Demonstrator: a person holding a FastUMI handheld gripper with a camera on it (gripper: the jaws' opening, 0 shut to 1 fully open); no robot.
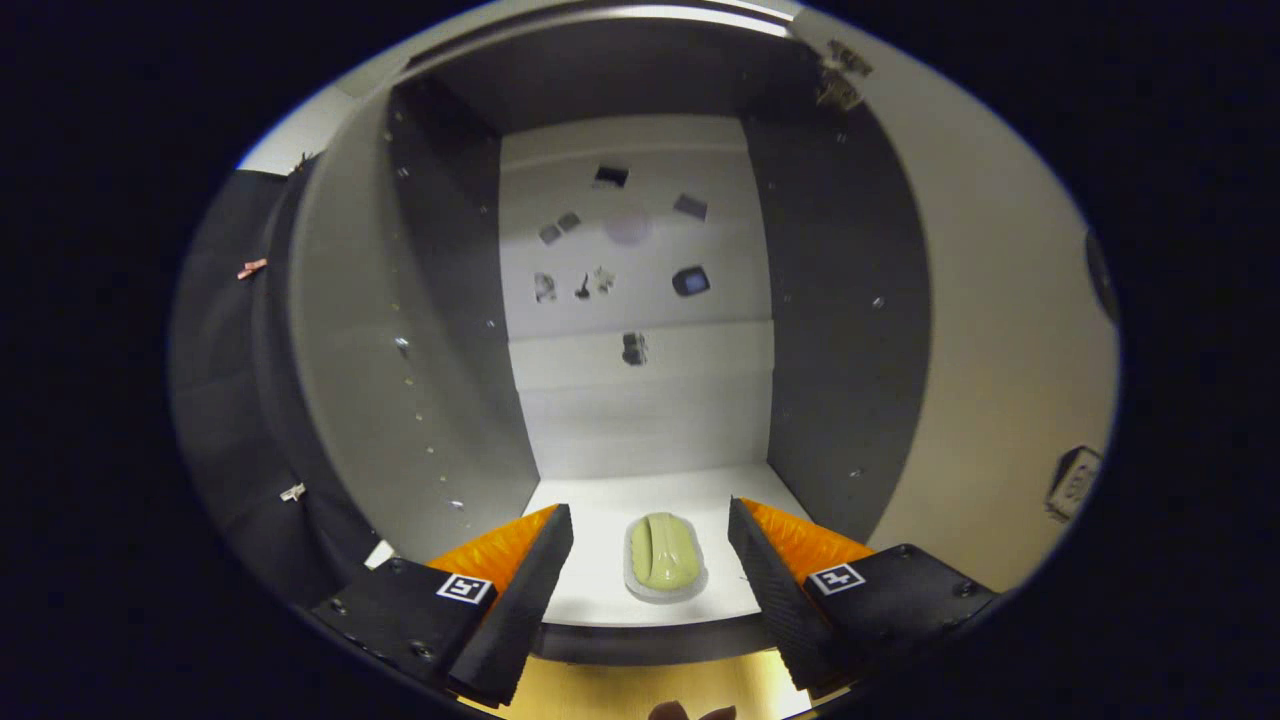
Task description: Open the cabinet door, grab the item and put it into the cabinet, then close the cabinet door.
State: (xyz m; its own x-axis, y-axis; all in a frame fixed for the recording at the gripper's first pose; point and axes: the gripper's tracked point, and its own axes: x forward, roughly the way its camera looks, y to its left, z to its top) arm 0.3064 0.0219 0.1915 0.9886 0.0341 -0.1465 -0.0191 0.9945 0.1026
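No wording, brand or number can be read. The gripper (650, 550), its fingers spread apart, carries a square black-and-white marker tag (466, 588) on each side. The plate (1073, 483) on the cabinet door (1000, 380) is too blurred to read.

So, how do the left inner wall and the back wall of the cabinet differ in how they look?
The left inner wall is dark grey, while the back wall is white. The left wall carries rows of small holes or pegs; the back wall shows scattered dark marks instead. Both stand upright around the white cabinet floor, where the green item lies on its pale tray between the open fingers of the tool, touching neither.
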